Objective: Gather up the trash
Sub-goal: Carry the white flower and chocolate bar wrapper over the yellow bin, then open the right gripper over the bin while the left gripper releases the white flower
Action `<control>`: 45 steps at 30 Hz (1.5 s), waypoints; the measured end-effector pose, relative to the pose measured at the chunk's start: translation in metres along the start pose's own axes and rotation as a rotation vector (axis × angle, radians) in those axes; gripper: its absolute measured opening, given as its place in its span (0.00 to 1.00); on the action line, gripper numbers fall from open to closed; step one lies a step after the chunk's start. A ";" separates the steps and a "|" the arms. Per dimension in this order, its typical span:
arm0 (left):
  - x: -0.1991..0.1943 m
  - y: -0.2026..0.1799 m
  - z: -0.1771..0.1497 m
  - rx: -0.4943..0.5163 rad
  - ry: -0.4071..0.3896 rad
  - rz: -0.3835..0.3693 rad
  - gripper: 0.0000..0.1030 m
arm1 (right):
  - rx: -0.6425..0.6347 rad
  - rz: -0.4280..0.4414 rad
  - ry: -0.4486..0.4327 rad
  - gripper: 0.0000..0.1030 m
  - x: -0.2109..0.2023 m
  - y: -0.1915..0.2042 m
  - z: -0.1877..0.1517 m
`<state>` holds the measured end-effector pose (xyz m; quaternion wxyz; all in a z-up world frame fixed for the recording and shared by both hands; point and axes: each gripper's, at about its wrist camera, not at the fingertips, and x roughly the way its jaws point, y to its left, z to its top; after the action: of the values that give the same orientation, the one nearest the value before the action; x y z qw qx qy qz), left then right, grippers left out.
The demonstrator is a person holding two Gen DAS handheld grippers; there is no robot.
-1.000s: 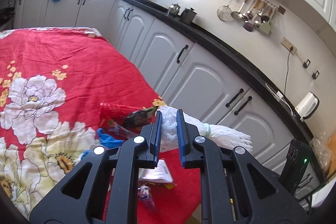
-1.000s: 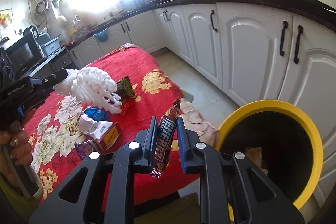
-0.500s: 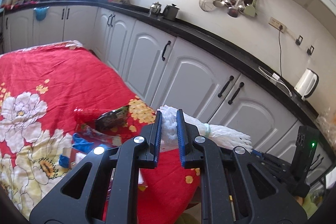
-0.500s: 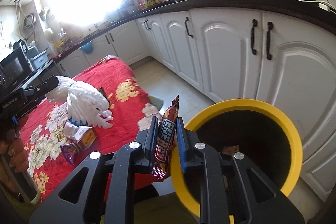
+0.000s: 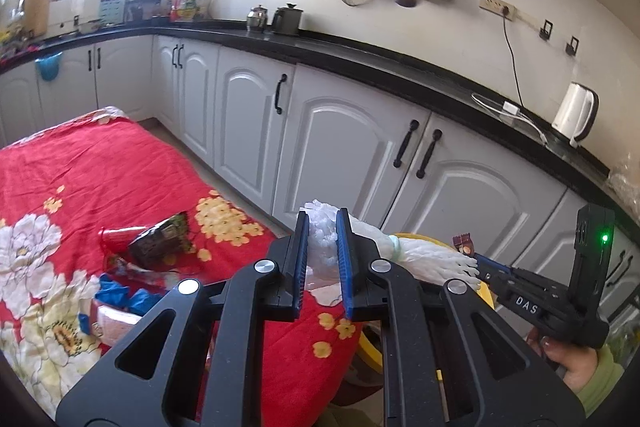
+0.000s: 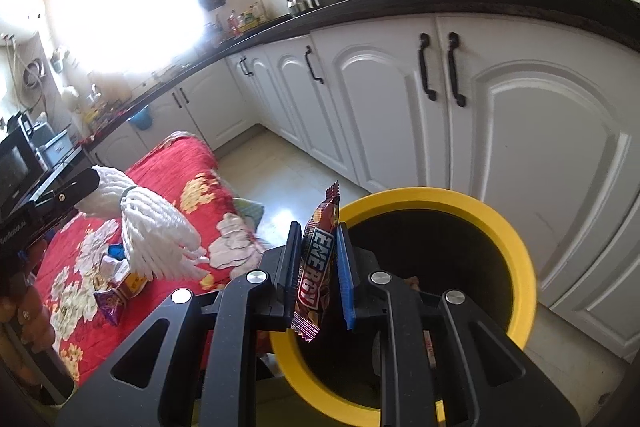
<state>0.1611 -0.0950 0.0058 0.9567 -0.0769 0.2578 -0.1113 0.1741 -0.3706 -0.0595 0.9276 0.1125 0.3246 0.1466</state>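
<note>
My right gripper [image 6: 318, 275] is shut on a red snack bar wrapper [image 6: 316, 267], held upright over the near rim of the yellow-rimmed bin [image 6: 500, 227]. The bin's inside is dark with some scraps at the bottom. My left gripper [image 5: 322, 259] is shut on a white fringed bundle [image 5: 420, 259] whose strands hang out to the right, above the table edge. In the left wrist view the bin rim [image 5: 416, 237] shows behind the bundle, and the right gripper [image 5: 480, 265] comes in from the right. In the right wrist view the bundle [image 6: 160, 239] hangs left of the bin.
A table with a red flowered cloth [image 5: 120, 167] carries a dark wrapper [image 5: 160, 243], blue scraps [image 5: 120, 297], a small box [image 6: 128, 279] and a purple packet [image 6: 110, 303]. White cabinets [image 6: 400, 87] under a black counter stand close behind the bin. A hand [image 5: 568, 359] grips the right tool.
Both grippers have moved away from the table toward the bin. The wrapper now sits over the bin's rim. The white bundle has travelled right with the left gripper.
</note>
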 end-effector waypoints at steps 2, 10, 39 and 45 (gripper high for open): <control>0.004 -0.008 -0.001 0.020 0.004 -0.001 0.08 | 0.009 -0.010 -0.005 0.16 -0.001 -0.007 0.000; 0.019 -0.033 -0.009 0.088 0.029 -0.009 0.08 | 0.038 -0.045 -0.017 0.16 -0.004 -0.029 -0.003; 0.085 -0.084 -0.059 0.234 0.174 -0.011 0.09 | 0.081 -0.084 0.047 0.16 0.015 -0.067 -0.027; 0.094 -0.087 -0.065 0.237 0.198 -0.016 0.10 | 0.107 -0.093 0.051 0.16 0.018 -0.074 -0.028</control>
<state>0.1919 -0.2088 -0.0762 0.9280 0.0461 0.3353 -0.1555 0.1843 -0.4303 -0.1135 0.9175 0.1429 0.3605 0.0884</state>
